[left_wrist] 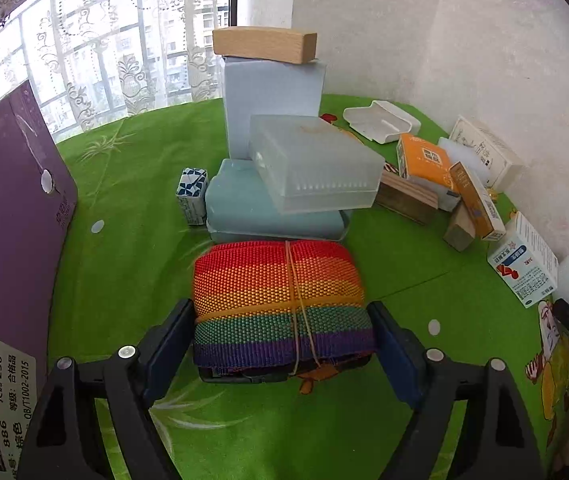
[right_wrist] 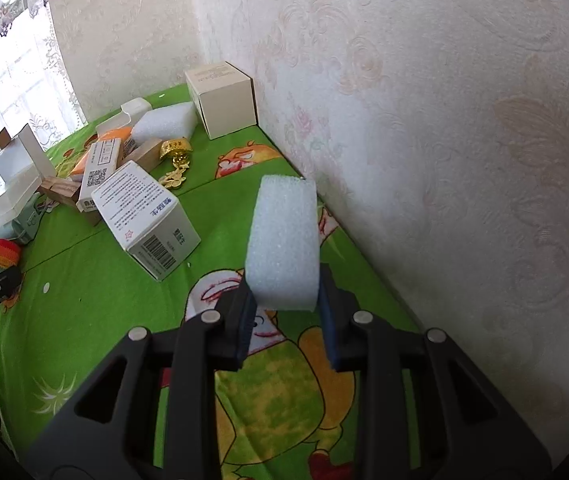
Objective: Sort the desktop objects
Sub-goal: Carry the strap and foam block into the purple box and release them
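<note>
**Foam block pinched on the right, rainbow strap bracketed on the left**

Foam first: the right gripper (right_wrist: 284, 312) pinches a white foam block (right_wrist: 284, 240) near its lower end, both pads pressed flat against the narrow sides, so the block stands up and clear of the green tablecloth (right_wrist: 84, 304), close beside the wallpapered wall (right_wrist: 444, 160). Gripping low probably keeps the soft block from bending over.

The left gripper (left_wrist: 282, 344) has its jaws spread on either side of a rolled rainbow strap (left_wrist: 280, 304) bound with a rubber band. The pads look to sit right at the roll's ends, but whether they press on it I cannot tell; the roll appears to rest on the cloth. It lies just in front of a pale blue lidded box (left_wrist: 268, 216), on which a frosted plastic case (left_wrist: 316, 164) leans, with a taller blue box (left_wrist: 272, 108) behind carrying a wooden block (left_wrist: 264, 46). That stacking suggests a pile already grouped.

Unsorted pieces lie in a loose heap by the wall: orange cartons (left_wrist: 424, 160), a medicine box (right_wrist: 144, 216), a second foam piece (right_wrist: 164, 122), a gold ornament (right_wrist: 174, 156) and a cream carton (right_wrist: 224, 100). A purple shoebox (left_wrist: 12, 208) stands at the left edge.
</note>
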Action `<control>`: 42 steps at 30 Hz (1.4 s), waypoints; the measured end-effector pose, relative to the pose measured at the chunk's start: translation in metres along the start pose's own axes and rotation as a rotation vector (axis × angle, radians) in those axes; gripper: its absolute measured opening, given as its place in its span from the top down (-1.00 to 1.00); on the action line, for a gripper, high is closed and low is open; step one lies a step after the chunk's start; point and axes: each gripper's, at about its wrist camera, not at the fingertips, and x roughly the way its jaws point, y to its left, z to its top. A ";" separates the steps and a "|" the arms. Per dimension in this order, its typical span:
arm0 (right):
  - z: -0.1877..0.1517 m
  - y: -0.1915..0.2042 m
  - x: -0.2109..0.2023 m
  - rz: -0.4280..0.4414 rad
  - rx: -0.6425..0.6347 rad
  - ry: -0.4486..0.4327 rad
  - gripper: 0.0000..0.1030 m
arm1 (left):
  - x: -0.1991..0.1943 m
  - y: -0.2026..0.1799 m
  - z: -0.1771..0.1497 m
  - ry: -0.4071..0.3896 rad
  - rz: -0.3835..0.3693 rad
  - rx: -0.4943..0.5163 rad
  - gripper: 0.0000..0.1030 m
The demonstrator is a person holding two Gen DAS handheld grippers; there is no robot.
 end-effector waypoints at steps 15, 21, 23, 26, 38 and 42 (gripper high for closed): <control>0.011 0.026 -0.043 0.074 -0.019 -0.080 0.39 | -0.074 0.003 -0.006 -0.156 -0.083 0.033 -0.65; 0.021 0.068 -0.063 0.151 -0.082 -0.123 0.39 | -0.123 0.034 0.003 -0.283 -0.070 -0.023 -0.65; 0.025 0.086 -0.072 0.189 -0.107 -0.140 0.39 | -0.136 0.050 0.005 -0.316 -0.059 -0.062 -0.65; 0.030 0.117 -0.087 0.246 -0.151 -0.170 0.39 | -0.153 0.077 0.006 -0.353 -0.022 -0.103 -0.65; 0.025 0.250 -0.129 0.478 -0.349 -0.206 0.39 | -0.183 0.201 0.008 -0.382 0.129 -0.268 -0.65; 0.019 0.294 -0.136 0.532 -0.420 -0.207 0.39 | -0.193 0.240 0.016 -0.386 0.198 -0.281 -0.65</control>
